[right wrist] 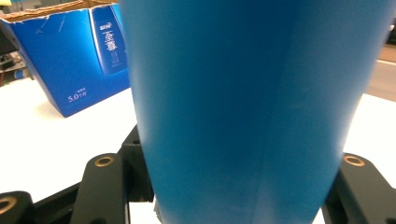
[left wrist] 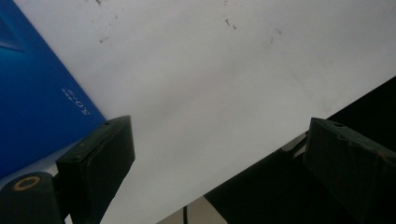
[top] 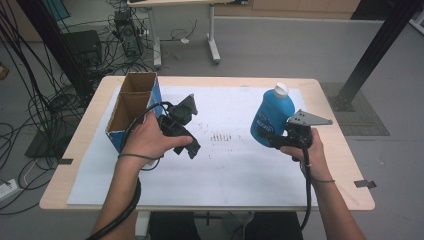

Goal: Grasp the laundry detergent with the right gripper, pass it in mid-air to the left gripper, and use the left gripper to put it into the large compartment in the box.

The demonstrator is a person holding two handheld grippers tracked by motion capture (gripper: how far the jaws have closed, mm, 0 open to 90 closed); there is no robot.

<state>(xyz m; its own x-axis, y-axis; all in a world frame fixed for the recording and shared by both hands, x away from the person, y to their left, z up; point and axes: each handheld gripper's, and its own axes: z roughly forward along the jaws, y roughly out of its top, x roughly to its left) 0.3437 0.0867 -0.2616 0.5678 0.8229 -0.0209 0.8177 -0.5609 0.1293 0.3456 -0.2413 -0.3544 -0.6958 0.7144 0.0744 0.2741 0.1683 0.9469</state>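
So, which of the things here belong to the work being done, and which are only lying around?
Part of the job:
- blue bottle, clamped in the right gripper
- open blue box with cardboard inside
- left gripper, jaws open, nothing between them
- white sheet on the table

Just lying about:
- cables on the floor
- second table behind

The blue bottle (right wrist: pixel 243 107) is cut off top and bottom in the right gripper view.

The left hand-held gripper (top: pixel 186 131), black with a trailing cable, hangs tilted above the desk, jaws spread wide and empty. The right hand-held gripper (top: pixel 272 138) is clamped on a blue plastic bottle (top: pixel 272 116), held upright.
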